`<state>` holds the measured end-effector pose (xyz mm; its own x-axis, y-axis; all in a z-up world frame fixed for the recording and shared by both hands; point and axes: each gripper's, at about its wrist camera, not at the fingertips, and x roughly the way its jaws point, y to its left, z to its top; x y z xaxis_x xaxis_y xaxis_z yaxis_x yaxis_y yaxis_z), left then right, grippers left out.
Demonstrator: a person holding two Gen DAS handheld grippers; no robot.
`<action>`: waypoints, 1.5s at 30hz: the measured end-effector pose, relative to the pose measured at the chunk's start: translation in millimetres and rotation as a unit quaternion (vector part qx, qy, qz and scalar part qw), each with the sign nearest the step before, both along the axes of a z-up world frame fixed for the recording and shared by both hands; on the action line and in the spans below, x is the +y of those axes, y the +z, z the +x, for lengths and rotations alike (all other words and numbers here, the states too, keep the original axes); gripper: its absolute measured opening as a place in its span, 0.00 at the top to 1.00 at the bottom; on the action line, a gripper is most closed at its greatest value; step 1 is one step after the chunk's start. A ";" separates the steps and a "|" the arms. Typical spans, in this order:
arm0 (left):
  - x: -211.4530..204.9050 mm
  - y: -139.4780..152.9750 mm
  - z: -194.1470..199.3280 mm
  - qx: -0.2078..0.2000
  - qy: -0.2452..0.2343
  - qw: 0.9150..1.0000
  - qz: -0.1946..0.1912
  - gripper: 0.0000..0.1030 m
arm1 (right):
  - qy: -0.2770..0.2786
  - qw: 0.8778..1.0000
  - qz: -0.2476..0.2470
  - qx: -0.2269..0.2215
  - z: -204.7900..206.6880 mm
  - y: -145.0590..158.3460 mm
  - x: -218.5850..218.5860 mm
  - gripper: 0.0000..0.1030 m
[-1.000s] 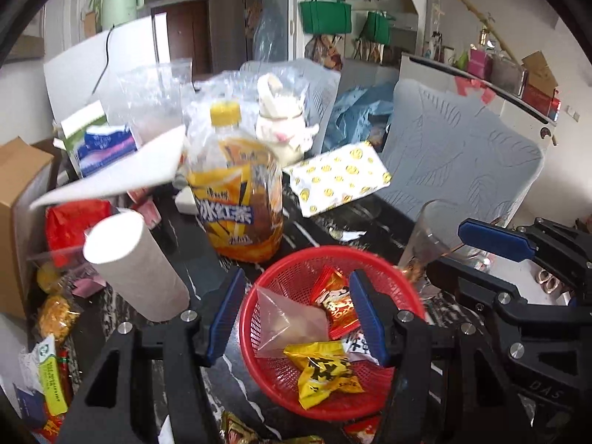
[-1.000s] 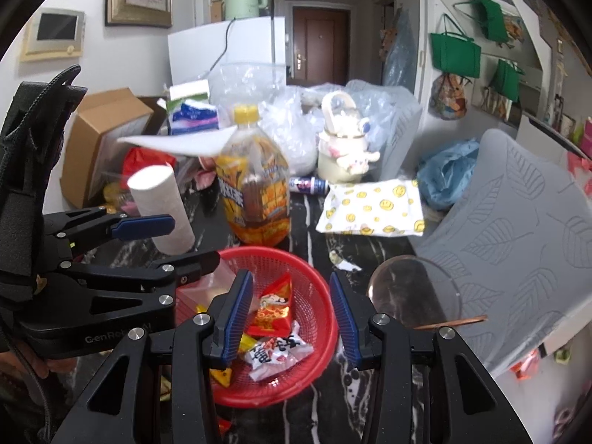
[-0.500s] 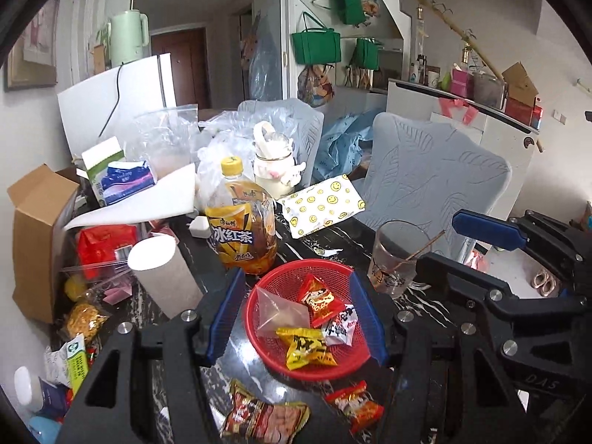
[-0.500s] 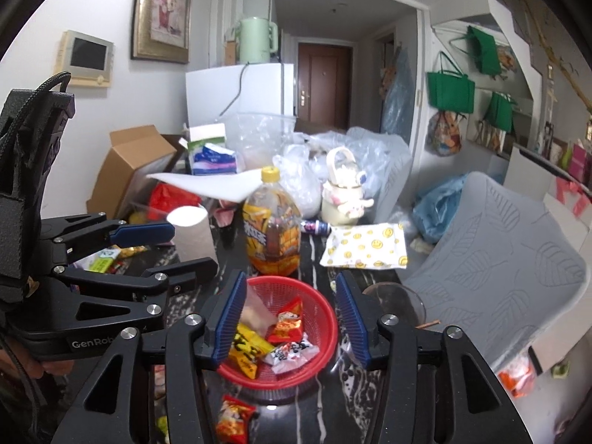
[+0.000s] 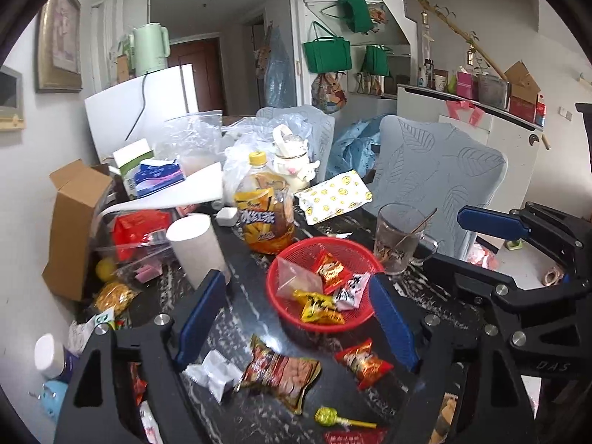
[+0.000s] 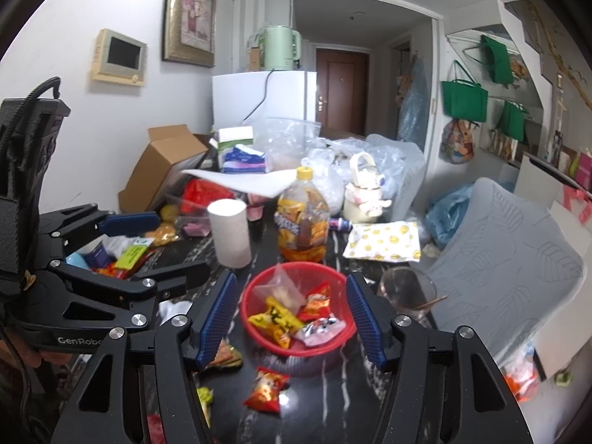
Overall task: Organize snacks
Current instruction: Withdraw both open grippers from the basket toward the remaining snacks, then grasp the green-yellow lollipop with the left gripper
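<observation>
A red mesh basket [image 5: 364, 259] [image 6: 255, 296] on the dark marble table holds several snack packets. Loose snacks lie in front of it: a red peanut packet [image 5: 281, 372], a small red packet [image 5: 364, 362] [image 6: 267, 388], a white packet [image 5: 216, 372] and a lollipop [image 5: 327, 416]. My left gripper [image 5: 296, 318] is open and empty, raised above the table in front of the basket. My right gripper [image 6: 290, 318] is open and empty, also raised in front of the basket. Each gripper shows at the edge of the other's view.
An iced tea bottle [image 5: 264, 214], a paper roll [image 5: 198, 248] and a glass mug [image 5: 397, 238] stand around the basket. A cardboard box [image 5: 77, 229], plastic bags and a yellow smiley pouch [image 5: 335, 196] crowd the back. A grey chair [image 5: 436, 170] stands at right.
Both grippers have pulled back and up from the basket, still open and empty. The basket looks smaller and the loose snacks in front of it have come into view.
</observation>
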<state>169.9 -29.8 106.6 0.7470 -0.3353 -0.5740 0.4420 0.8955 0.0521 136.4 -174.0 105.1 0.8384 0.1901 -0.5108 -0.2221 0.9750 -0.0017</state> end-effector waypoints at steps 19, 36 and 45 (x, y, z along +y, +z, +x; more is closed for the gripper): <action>24.7 -51.8 -40.8 0.070 0.015 0.997 -0.013 0.23 | 0.043 0.997 0.002 0.063 -41.6 -51.2 22.8 0.40; 21.9 -125.1 -29.5 0.158 0.034 0.987 -0.004 0.23 | 0.026 0.988 0.013 0.150 -30.4 -116.6 14.1 0.40; 12.8 -159.9 -8.0 0.213 0.039 0.976 -0.006 0.23 | 0.012 0.983 0.018 0.181 -8.7 -140.7 -1.3 0.40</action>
<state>161.9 -17.0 -53.3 0.4655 -0.2949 -0.8345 0.3519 0.9268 -0.1312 127.7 -175.3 -35.6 0.5982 0.2303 -0.7676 -0.2248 0.9676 0.1152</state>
